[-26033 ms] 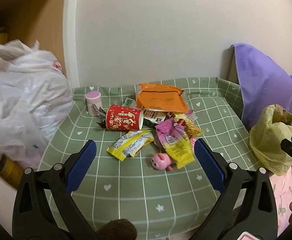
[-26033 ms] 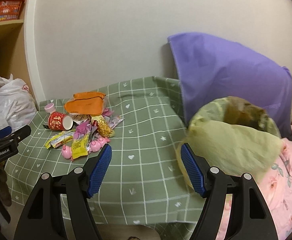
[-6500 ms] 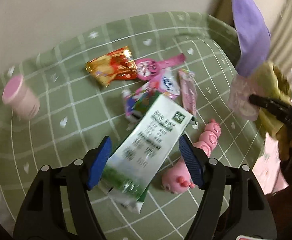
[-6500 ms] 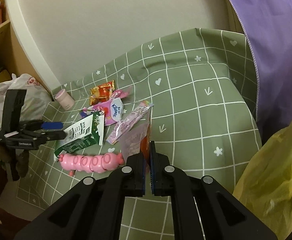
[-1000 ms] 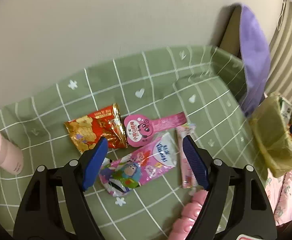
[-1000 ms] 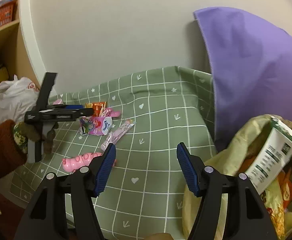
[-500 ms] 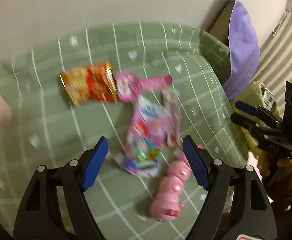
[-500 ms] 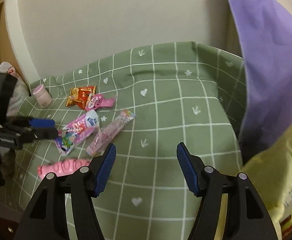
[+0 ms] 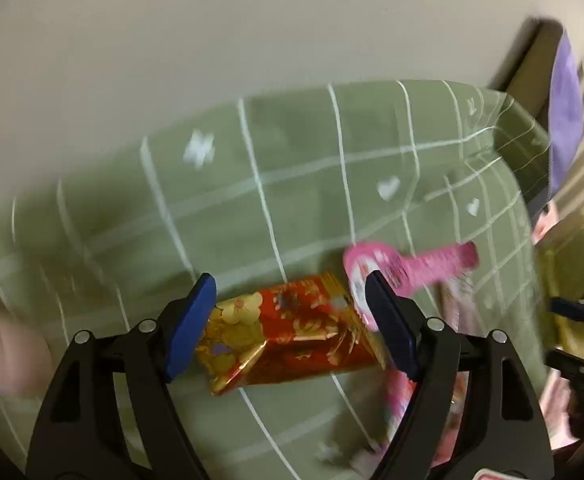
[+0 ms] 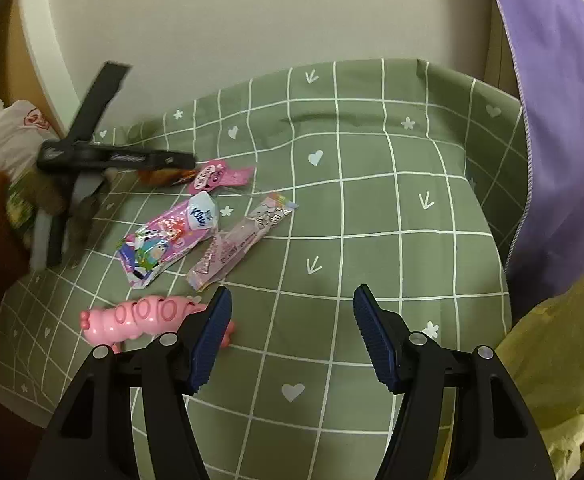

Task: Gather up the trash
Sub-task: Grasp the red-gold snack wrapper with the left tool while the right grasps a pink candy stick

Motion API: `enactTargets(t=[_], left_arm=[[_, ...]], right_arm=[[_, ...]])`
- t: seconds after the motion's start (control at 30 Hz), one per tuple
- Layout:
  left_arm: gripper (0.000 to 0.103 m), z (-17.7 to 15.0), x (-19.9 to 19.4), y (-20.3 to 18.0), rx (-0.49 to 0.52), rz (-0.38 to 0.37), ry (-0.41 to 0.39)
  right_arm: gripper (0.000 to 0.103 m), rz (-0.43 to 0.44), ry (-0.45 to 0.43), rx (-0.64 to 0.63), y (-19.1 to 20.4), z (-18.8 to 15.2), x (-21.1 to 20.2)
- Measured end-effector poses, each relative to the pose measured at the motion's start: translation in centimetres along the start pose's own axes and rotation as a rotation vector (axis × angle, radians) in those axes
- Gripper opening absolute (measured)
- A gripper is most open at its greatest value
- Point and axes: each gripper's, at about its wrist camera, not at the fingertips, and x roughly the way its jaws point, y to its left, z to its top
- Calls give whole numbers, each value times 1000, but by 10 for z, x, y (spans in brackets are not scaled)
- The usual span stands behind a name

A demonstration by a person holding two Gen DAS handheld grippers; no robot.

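Observation:
A red and gold snack wrapper (image 9: 292, 332) lies on the green checked cloth (image 9: 292, 160). My left gripper (image 9: 290, 292) stands open astride it, one blue pad at each end; the picture is blurred. In the right wrist view the left gripper (image 10: 188, 158) hovers low at the back left, over that wrapper (image 10: 160, 176). My right gripper (image 10: 292, 308) is open over bare cloth with nothing between its fingers. Left of it lie a pale pink stick wrapper (image 10: 240, 244), a pink cartoon packet (image 10: 168, 240) and a round-headed pink wrapper (image 10: 218, 174).
A pink caterpillar toy (image 10: 144, 316) lies by the right gripper's left finger. The yellow trash bag (image 10: 563, 380) hangs open at the right edge, under a purple cloth (image 10: 551, 120). A white plastic bag (image 10: 0, 140) sits at the far left. A wall closes the back.
The left gripper has swung from the pink packet to the back left and sunk over the red wrapper. The right gripper came down from the yellow bag a second ago and has since held still.

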Motion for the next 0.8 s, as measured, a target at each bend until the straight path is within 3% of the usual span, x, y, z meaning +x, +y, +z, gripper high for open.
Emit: enactTargets(t=[0.27,0.4,0.63,0.8], left_arm=[[73,-69,-49,-15,-99,-80,-2],[73,-92,-78,-18,-131,-49,-45],[73,-105,-116,-9,-125,37,-117],[73,-104,-117,-11,-89,17,-121]], right_arm=[[49,151,36,96,7,19,44],[42,161,54,97,18,30,70],[13,180,110,90,31,38,95],[10,158,62,74,31,27,65]])
